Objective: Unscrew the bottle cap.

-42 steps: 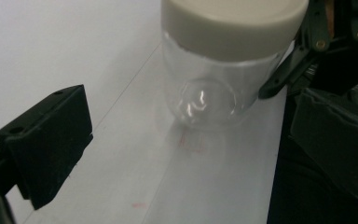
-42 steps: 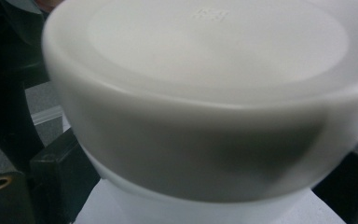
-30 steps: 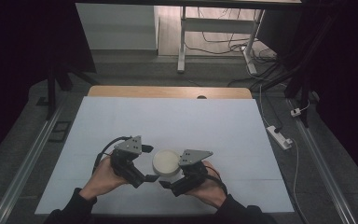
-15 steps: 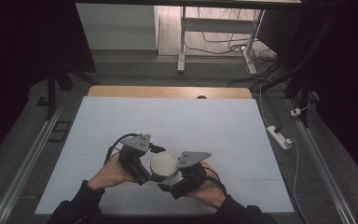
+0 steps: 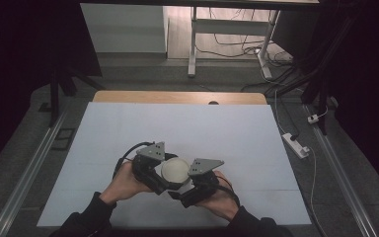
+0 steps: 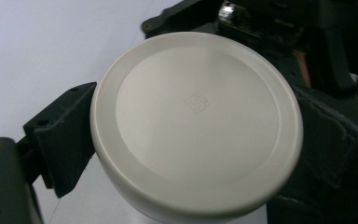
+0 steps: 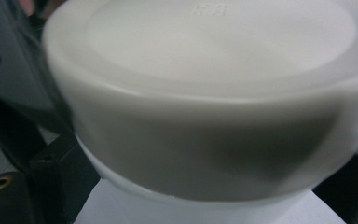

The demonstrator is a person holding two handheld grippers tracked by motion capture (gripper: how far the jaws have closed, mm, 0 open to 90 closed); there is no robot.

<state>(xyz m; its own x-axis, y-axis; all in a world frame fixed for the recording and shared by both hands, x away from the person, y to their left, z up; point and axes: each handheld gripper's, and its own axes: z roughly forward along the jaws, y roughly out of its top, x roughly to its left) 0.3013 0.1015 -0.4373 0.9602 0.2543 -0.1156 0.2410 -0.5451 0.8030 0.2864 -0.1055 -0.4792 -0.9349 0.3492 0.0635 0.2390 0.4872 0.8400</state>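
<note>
A white round jar [image 5: 174,169] with a flat cream lid [image 6: 196,121] is held between both grippers near the table's front edge. My left gripper [image 5: 164,174] comes in from the left and is shut on the lid, with one black finger [image 6: 60,135] pressed to its rim. From the right, my right gripper [image 5: 181,183] is shut on the jar's paler body [image 7: 200,196] just under the lid [image 7: 214,70]. Its black fingers [image 7: 58,184] stand on either side of the body. The jar's lower part is hidden.
The table is covered by a white sheet [image 5: 177,128], with a wooden edge [image 5: 177,97] at the far side. A power strip [image 5: 296,144] lies on the floor to the right. Metal rails [image 5: 34,163] run along both sides of the table.
My left gripper has moved right, up to the jar, and closed on the lid. The right gripper and the jar have stayed almost in place.
</note>
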